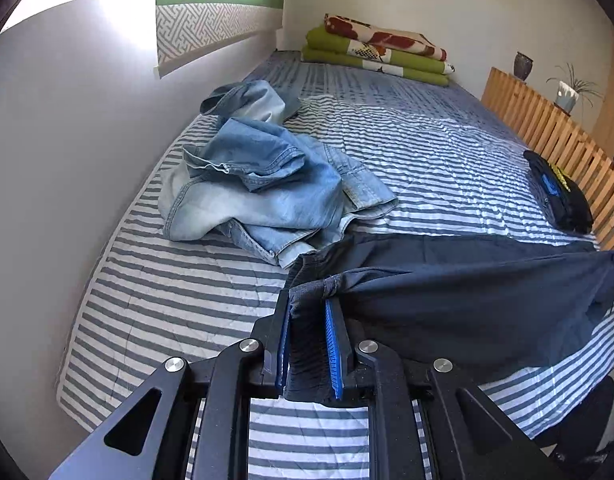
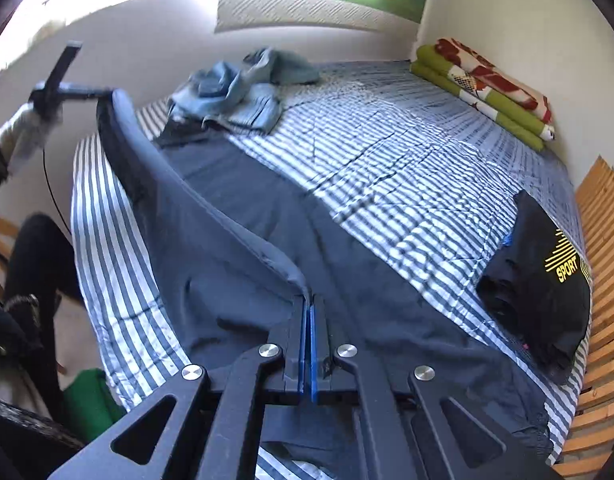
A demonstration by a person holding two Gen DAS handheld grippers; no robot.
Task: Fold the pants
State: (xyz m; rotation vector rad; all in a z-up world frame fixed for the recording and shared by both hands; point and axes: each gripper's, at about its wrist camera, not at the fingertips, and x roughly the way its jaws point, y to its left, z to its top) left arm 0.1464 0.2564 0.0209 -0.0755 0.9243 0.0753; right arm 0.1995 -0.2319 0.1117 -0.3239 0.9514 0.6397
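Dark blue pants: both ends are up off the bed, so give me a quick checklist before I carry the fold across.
1. Left gripper clamped on the waistband of the dark blue pants: ok.
2. Right gripper shut on the pants' edge: ok.
3. Edge between the two grips taut: not ok, it sags.
4. Striped bedcover beyond the pants free for landing: ok.
5. Crumpled jeans clear of the pants: not ok, they touch near the waistband.
6. Legs aligned underneath: cannot tell.
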